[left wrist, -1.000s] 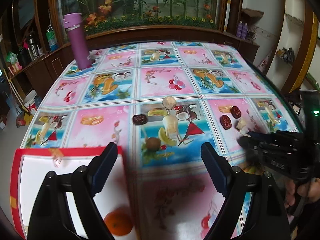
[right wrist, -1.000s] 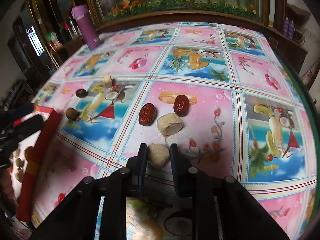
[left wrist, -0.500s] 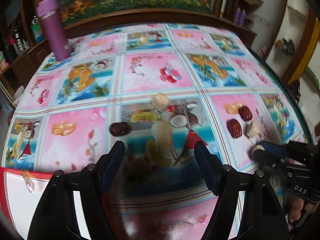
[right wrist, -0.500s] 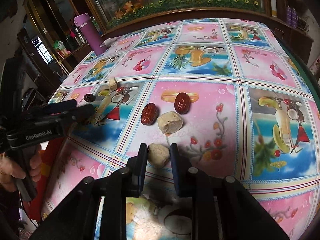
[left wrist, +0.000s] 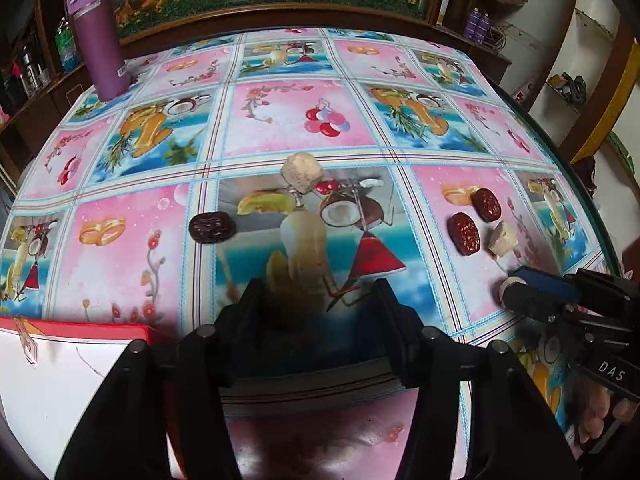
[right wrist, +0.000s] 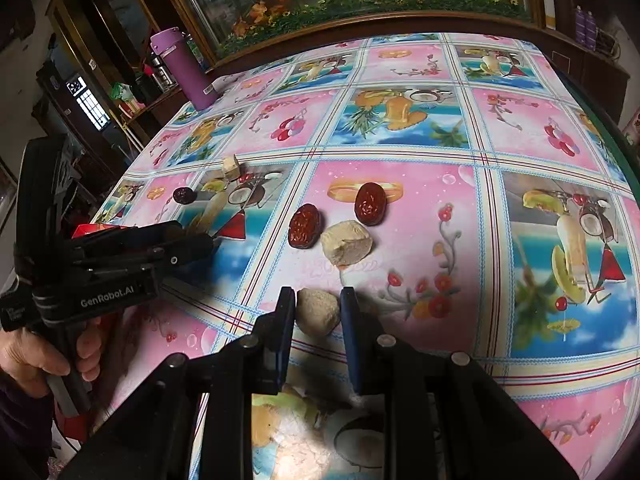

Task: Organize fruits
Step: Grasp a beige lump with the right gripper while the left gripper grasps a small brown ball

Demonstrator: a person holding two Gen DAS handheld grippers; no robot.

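We see low over the tablecloth (left wrist: 304, 120) | both wrist views face the planter | shared: dates (right wrist: 304, 226), bottle (left wrist: 100, 40)

Two pieces of lettering can be read. In the right wrist view, white letters spelling "GenRobot.AI" run along the black body of the left gripper (right wrist: 200, 240), at the left edge of the scene just above the hand that holds it. In the left wrist view, white capitals "DAS" stand on the black body of the right gripper (left wrist: 516, 288), at the near right edge. The purple bottle (left wrist: 98, 40) at the far left of the bench carries a small white sticker near its base, but its print is too small to read.
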